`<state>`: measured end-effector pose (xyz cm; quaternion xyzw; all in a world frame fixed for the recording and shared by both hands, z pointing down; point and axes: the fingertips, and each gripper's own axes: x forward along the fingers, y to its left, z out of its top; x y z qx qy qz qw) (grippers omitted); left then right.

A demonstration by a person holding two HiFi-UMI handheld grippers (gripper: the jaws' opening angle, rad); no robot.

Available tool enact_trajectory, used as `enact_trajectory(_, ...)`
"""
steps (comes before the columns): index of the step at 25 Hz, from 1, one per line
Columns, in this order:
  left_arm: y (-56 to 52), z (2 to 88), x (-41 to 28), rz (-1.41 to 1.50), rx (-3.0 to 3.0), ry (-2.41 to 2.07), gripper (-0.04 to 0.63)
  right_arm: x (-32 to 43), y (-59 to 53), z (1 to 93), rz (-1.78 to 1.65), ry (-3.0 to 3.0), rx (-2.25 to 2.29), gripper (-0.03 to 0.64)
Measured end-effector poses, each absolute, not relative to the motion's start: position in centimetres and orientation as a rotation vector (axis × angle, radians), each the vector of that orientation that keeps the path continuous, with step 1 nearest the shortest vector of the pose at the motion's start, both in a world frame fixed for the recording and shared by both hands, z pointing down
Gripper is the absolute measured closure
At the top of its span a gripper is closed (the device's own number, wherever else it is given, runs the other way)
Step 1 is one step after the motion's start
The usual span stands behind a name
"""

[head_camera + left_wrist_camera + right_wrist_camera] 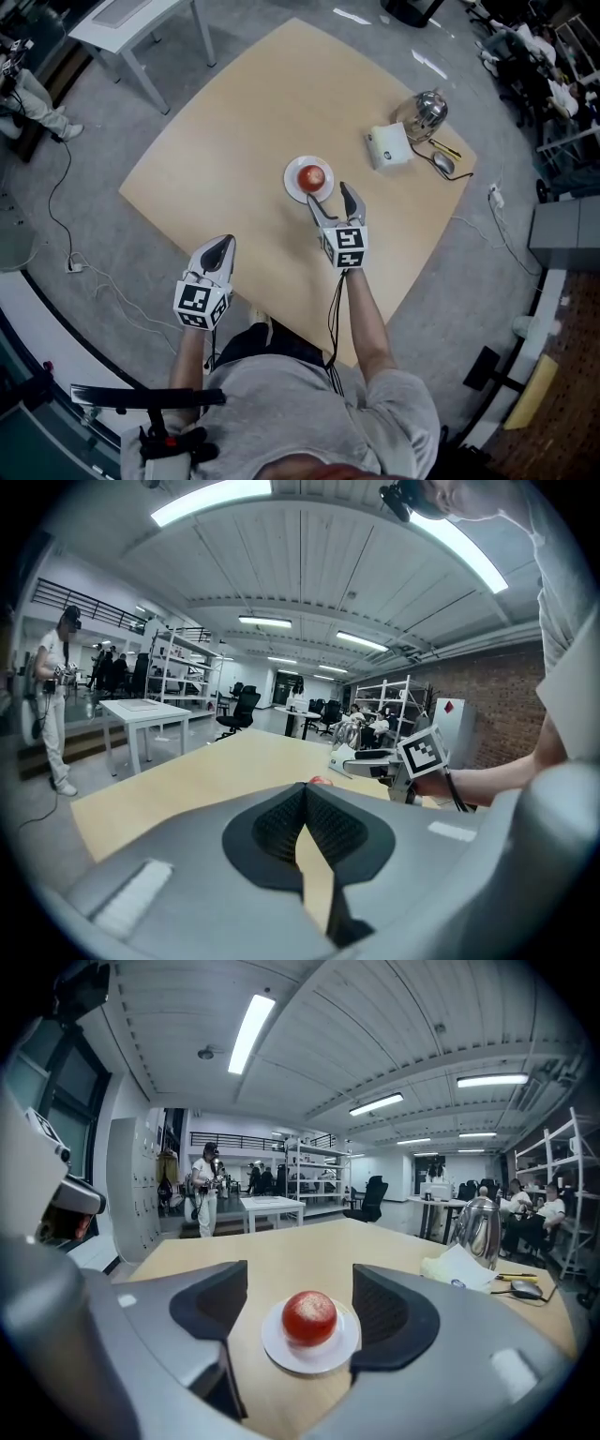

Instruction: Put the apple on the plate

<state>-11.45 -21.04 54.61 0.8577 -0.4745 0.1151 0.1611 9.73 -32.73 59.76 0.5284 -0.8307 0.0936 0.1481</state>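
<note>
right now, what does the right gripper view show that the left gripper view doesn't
Only the right gripper view: the round white plate, framed by that gripper's open fingers. Only the left gripper view: its own fingers closed together, and the person's right forearm. Both: the light wooden tabletop and the red apple, just a sliver in the left view.

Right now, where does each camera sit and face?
Head view: on the person's head, looking steeply down at the table; shows torso, left hand-held gripper, right hand-held gripper.
Left gripper view: on the left one, facing across the table past its shut jaws; right forearm shows.
Right gripper view: on the right one, facing between its open jaws at the apple on the plate.
Shared: head and right gripper views show the apple.
</note>
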Motion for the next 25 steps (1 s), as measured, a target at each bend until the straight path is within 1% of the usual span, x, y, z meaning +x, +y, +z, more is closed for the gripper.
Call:
enact_trajectory(4,-20.6,54.4,-11.4,0.324,2.457,-1.360,0.577,10.1,-31.7,58.9,0.268,-2.398,1.543,0.275)
enact_trajectory(13,-20.1,53.7,-11.8,0.301,2.488,-1.359,0.577,9.5,-28.4,57.6,0.291,-2.426,1.556,0.348)
enact_trajectory(19,-18.5,51.7,-11.8,0.289,2.523,-1.351,0.577,9.2,-24.6,55.5,0.308,-2.440,1.609,0.381)
enact_trajectory(25,-17.4,50.9,-11.9,0.276,2.554,-1.336,0.577,9.0,-21.3,54.0,0.322,-2.454,1.677,0.444)
